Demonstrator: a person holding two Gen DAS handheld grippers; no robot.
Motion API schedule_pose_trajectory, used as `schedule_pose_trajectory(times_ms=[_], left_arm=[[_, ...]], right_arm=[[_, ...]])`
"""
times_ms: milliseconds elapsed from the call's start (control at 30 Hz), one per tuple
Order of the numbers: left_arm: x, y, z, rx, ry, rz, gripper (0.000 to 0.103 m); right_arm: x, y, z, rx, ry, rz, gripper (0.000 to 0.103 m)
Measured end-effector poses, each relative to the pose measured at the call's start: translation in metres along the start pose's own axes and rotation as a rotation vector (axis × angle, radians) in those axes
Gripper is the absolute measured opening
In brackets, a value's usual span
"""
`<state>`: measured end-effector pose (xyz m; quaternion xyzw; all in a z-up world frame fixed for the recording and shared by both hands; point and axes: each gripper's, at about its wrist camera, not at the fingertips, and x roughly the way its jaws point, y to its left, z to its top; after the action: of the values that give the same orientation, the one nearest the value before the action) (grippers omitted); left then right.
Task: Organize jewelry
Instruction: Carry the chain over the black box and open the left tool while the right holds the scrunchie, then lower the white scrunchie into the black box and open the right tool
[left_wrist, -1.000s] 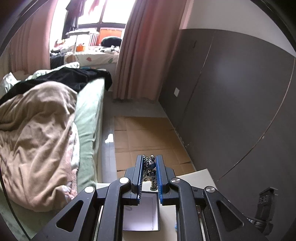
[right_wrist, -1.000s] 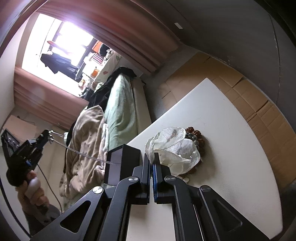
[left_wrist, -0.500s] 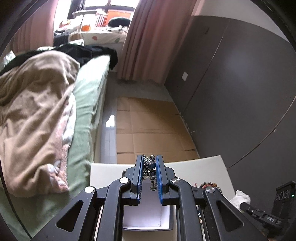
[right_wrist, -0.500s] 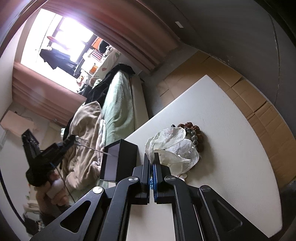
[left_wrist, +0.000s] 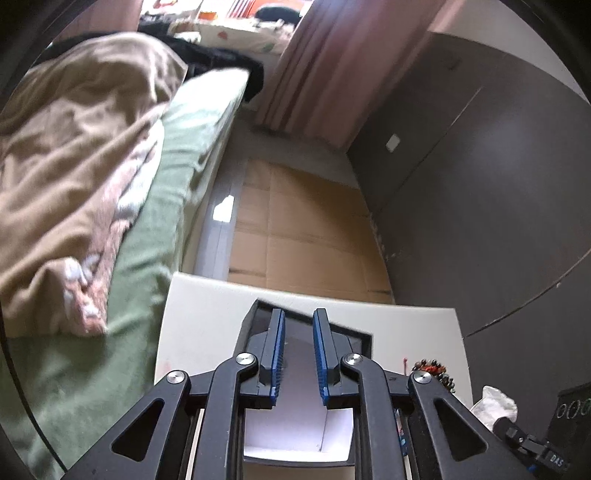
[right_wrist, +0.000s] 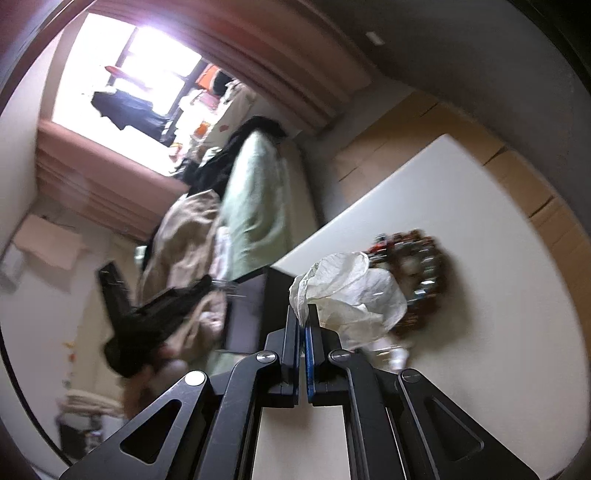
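Left gripper (left_wrist: 298, 325) at bottom centre of the left wrist view, right over the open black jewelry box (left_wrist: 306, 424), jaws opening with nothing visible between the blue pads. Box sitting on the white counter (left_wrist: 199, 317), white lining showing low in frame. Beaded bracelets (right_wrist: 424, 266) heaped mid-right in the right wrist view, touching a crumpled white bag (right_wrist: 351, 291). Right gripper (right_wrist: 302, 317) pressed together just below that bag, holding nothing. Pretty blurry there. Bed (left_wrist: 159, 236) off to the left.
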<state>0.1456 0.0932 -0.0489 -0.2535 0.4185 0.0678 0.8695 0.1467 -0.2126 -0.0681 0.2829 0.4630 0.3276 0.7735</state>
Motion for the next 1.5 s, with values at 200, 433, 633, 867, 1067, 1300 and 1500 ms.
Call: schedule_pose_trajectory(times_ms=[200,433,633,867,1067,1300,1500], left_arm=[[-0.025,0.016,-0.007,-0.05,-0.023,-0.035,0.034],[-0.066,0.048,-0.024,-0.118,-0.11,-0.039,0.068],[-0.074,0.068,-0.019,-0.149,-0.123,-0.038,0.068],[-0.072,0.083,-0.014,-0.195,-0.118,-0.058,0.068],[-0.074,0.089,-0.012,-0.212,-0.127,-0.065,0.068],[-0.073,0.09,-0.012,-0.228,-0.127,-0.073,0.068],[-0.073,0.086,-0.013,-0.213,-0.122,-0.074,0.068]], right_arm=[[0.017,0.037,0.003,-0.075,0.007,0.025,0.004],[0.06,0.08,0.007,-0.161,0.062,0.047,0.004],[0.108,0.097,0.006,-0.21,0.126,0.024,0.004],[0.149,0.1,0.003,-0.234,0.191,-0.018,0.004],[0.164,0.109,0.005,-0.255,0.196,0.025,0.004],[0.192,0.096,-0.002,-0.263,0.271,-0.072,0.004],[0.204,0.097,-0.006,-0.291,0.315,-0.134,0.005]])
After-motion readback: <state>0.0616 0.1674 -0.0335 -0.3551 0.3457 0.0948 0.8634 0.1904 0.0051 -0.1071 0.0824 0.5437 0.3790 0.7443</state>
